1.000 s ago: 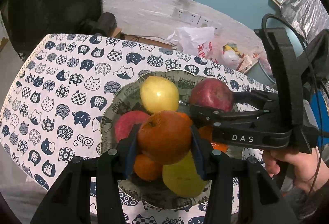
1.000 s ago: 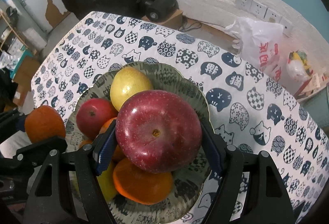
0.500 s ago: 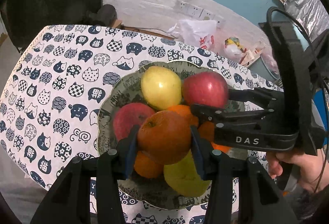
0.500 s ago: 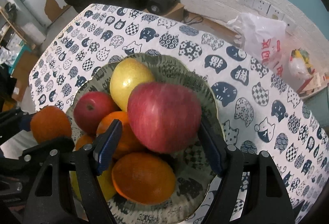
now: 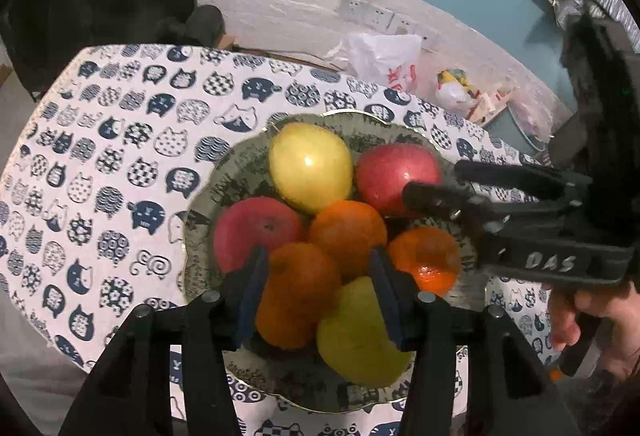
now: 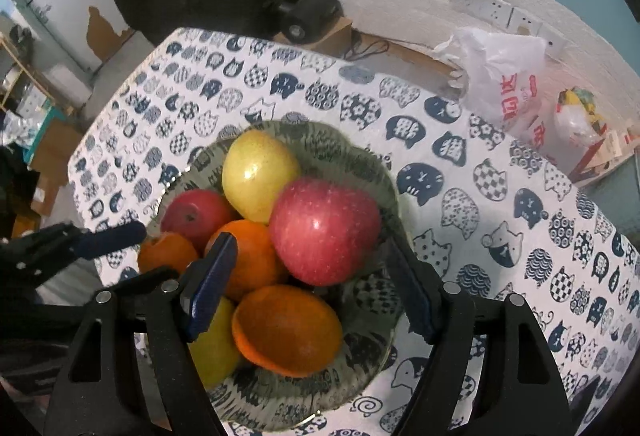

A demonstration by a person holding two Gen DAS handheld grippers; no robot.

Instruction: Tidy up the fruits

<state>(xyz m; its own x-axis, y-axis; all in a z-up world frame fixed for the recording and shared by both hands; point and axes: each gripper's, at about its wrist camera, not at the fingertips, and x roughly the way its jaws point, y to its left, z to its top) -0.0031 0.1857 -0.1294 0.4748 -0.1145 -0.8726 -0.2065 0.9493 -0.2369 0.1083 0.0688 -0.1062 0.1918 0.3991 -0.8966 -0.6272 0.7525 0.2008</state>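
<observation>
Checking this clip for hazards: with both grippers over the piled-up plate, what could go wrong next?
1. The right fingers straddle the apple, which sits high on the pile near the rim of the plate; a nudge on the way out could roll it onto the table.
2. The left fingers flank an orange; pulling back crookedly might drag it or shift the pile.

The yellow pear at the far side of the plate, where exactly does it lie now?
In both wrist views the yellow pear lies at the far rim of the plate, touching the big red apple on its right and the smaller red apple nearer the camera on its left.
</observation>
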